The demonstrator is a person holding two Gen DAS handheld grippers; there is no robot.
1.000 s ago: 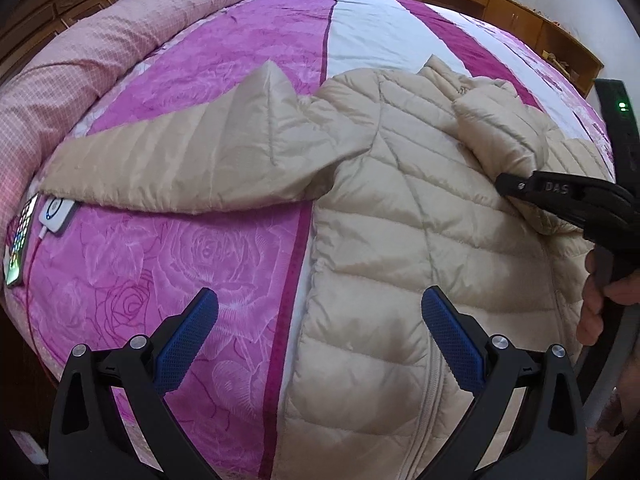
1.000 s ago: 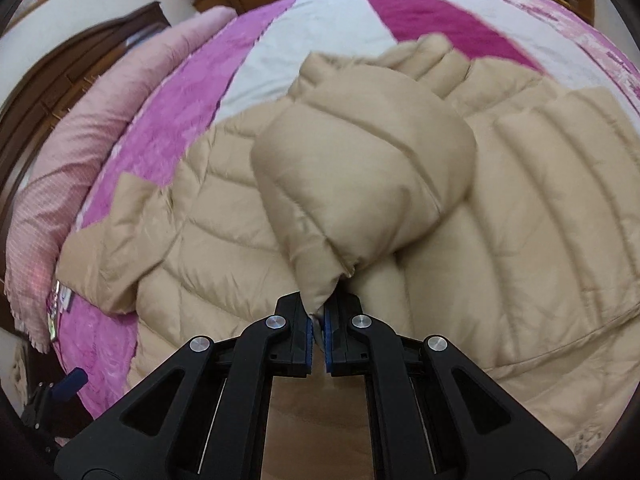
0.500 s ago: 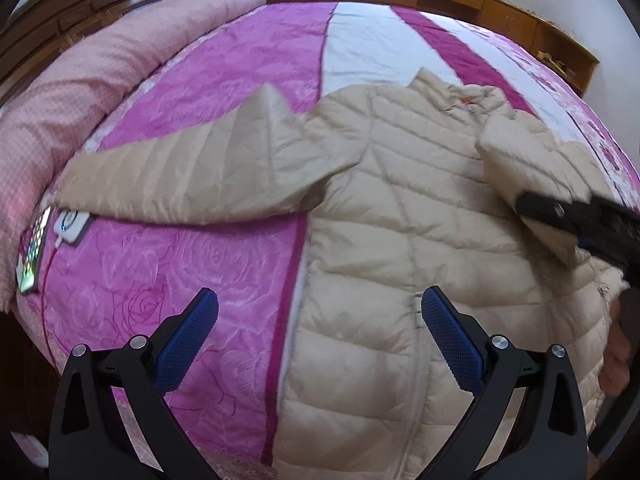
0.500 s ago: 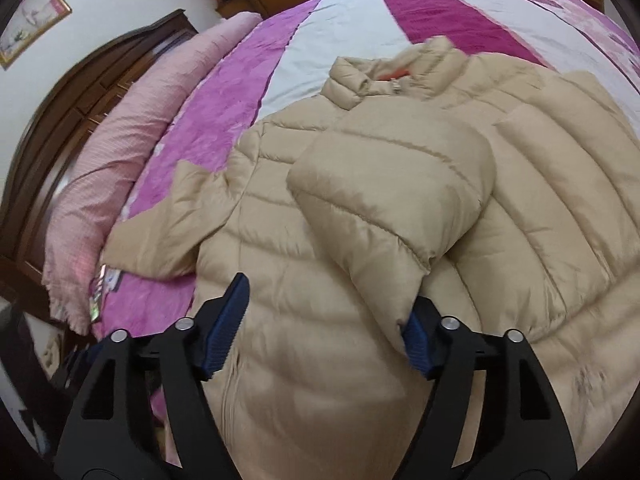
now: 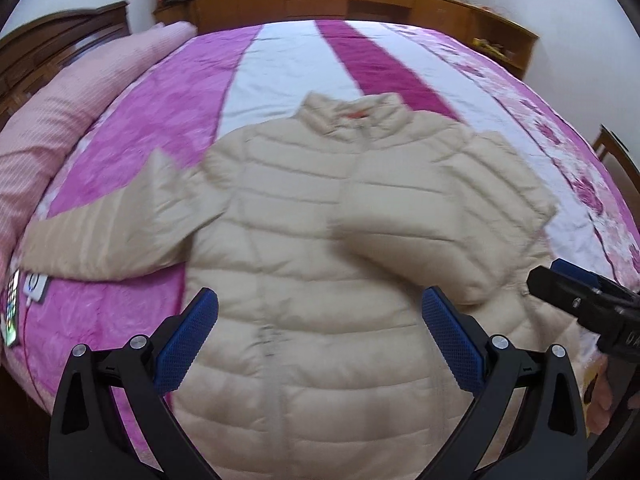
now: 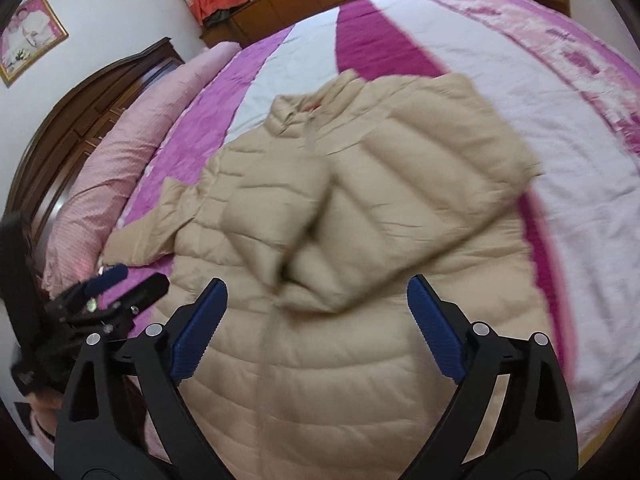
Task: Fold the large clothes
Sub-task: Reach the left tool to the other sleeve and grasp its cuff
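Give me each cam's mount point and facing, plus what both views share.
Left wrist: on the left gripper, facing across the bed at the beige jacket; own open fingers low, right gripper at right edge.
Right wrist: on the right gripper, facing the jacket's folded sleeve; own open fingers low, left gripper at left edge.
Shared: jacket, bed, pink duvet.

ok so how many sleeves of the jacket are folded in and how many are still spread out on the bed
2 sleeves: one folded sleeve lies across the jacket chest; one spread sleeve lies out on the bed, toward the phone.
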